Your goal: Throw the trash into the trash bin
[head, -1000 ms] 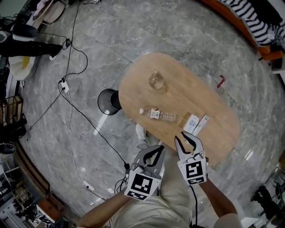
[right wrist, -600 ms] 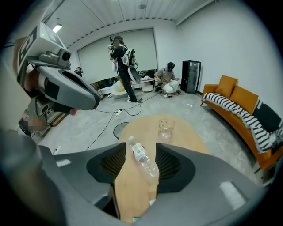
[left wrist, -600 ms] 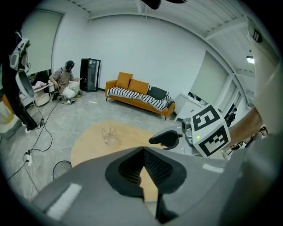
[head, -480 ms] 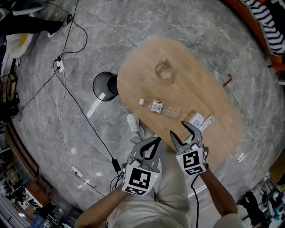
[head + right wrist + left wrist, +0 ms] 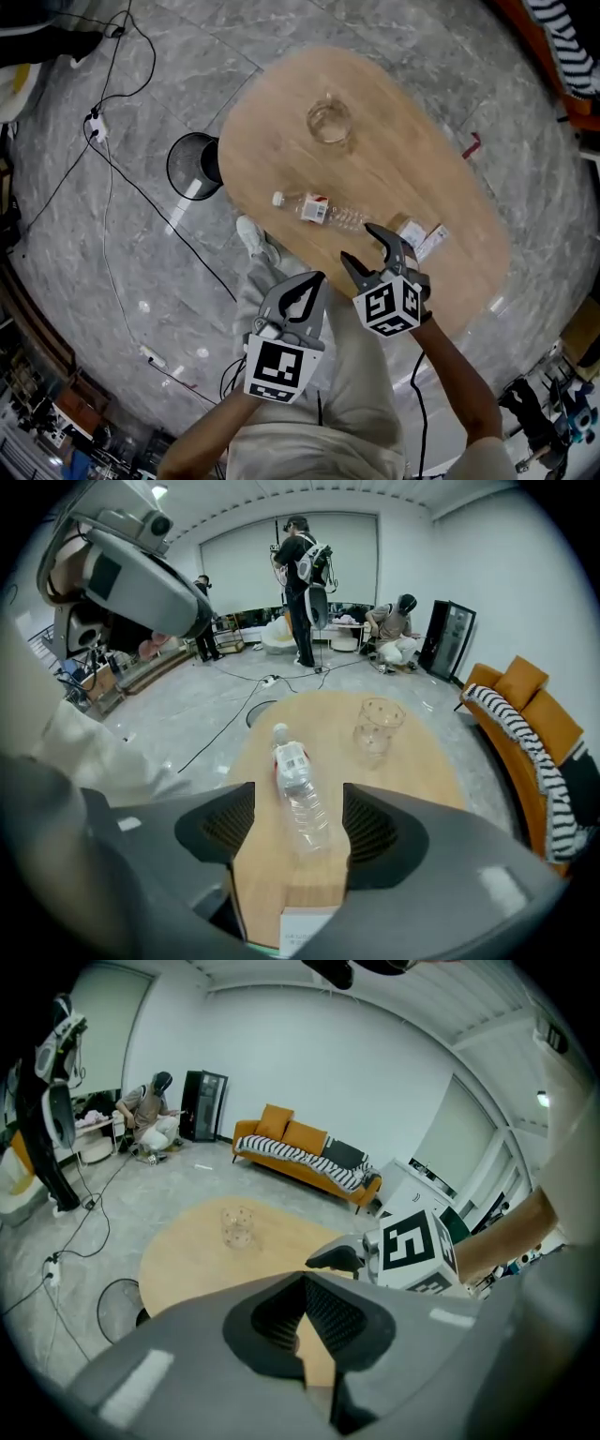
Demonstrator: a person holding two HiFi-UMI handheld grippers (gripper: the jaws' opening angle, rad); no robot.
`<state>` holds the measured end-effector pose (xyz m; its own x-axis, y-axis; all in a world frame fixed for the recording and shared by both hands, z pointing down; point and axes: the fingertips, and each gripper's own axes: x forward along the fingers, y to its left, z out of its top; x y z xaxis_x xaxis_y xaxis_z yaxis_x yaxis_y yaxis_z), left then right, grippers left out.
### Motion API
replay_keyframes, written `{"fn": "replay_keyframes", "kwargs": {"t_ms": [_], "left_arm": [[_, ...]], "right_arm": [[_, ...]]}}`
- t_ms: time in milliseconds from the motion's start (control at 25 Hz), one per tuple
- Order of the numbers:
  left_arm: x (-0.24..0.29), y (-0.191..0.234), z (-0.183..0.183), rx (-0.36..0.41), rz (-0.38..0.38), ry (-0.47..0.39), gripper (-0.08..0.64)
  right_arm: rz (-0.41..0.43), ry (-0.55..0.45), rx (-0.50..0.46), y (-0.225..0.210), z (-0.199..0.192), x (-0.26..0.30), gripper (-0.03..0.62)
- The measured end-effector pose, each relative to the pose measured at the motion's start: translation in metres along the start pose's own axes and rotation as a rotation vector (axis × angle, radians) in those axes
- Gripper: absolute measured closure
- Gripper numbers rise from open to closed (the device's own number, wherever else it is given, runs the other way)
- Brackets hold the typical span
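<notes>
A clear plastic bottle (image 5: 320,211) (image 5: 298,794) lies on its side on the oval wooden table (image 5: 281,103). My right gripper (image 5: 358,242) (image 5: 298,832) hovers over the table's near edge just short of the bottle's base. It is open, its jaws have just been opening, and nothing is gripped; the bottle shows through the gap, farther off. My left gripper (image 5: 316,279) (image 5: 305,1283) hangs beside it off the table's edge, tips together, empty. The black trash bin (image 5: 190,165) (image 5: 120,1303) stands on the floor at the table's left.
A clear cup (image 5: 330,120) (image 5: 377,726) stands at the table's far end. Small boxes (image 5: 418,236) lie right of the bottle. Cables (image 5: 112,187) run over the marble floor. An orange sofa (image 5: 305,1152) and people stand farther off.
The right gripper's jaws have spread from narrow to wide and it has rolled. Both grippers have sunk toward the table's near edge; the left stays shut.
</notes>
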<state>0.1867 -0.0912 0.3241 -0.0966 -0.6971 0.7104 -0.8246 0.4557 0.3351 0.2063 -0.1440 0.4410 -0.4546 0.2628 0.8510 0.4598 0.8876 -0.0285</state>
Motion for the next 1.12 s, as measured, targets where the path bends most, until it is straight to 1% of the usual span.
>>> {"fn": "replay_keyframes", "kwargs": {"t_ms": [80,240,480,640,760,840,1000,1120], "left_arm": [[0.003,0.006,-0.003,0.0,-0.007,0.003,0.56],[0.006,0.013,-0.018,0.0,-0.017,0.021,0.56],[0.013,0.036,-0.033,-0.026,0.0,0.024,0.56],[0.016,0.032,-0.033,-0.034,-0.007,0.017,0.56],[0.017,0.027,-0.031,-0.03,-0.021,0.016,0.56],[0.017,0.025,-0.031,-0.036,-0.025,0.02,0.56],[0.017,0.027,-0.032,-0.052,-0.018,0.021,0.56],[0.018,0.027,-0.034,-0.059,-0.014,0.025,0.56]], "right_arm": [[-0.005,0.014,-0.017,-0.005,-0.002,0.012,0.287],[-0.001,0.061,-0.051,-0.004,-0.02,0.032,0.265],[0.016,0.137,-0.106,-0.003,-0.04,0.069,0.233],[0.011,0.186,-0.149,-0.007,-0.054,0.081,0.232],[0.001,0.214,-0.166,-0.01,-0.06,0.083,0.243],[-0.004,0.225,-0.173,-0.01,-0.063,0.081,0.288],[-0.003,0.217,-0.175,-0.011,-0.06,0.078,0.296],[0.001,0.2,-0.155,-0.008,-0.057,0.072,0.299]]}}
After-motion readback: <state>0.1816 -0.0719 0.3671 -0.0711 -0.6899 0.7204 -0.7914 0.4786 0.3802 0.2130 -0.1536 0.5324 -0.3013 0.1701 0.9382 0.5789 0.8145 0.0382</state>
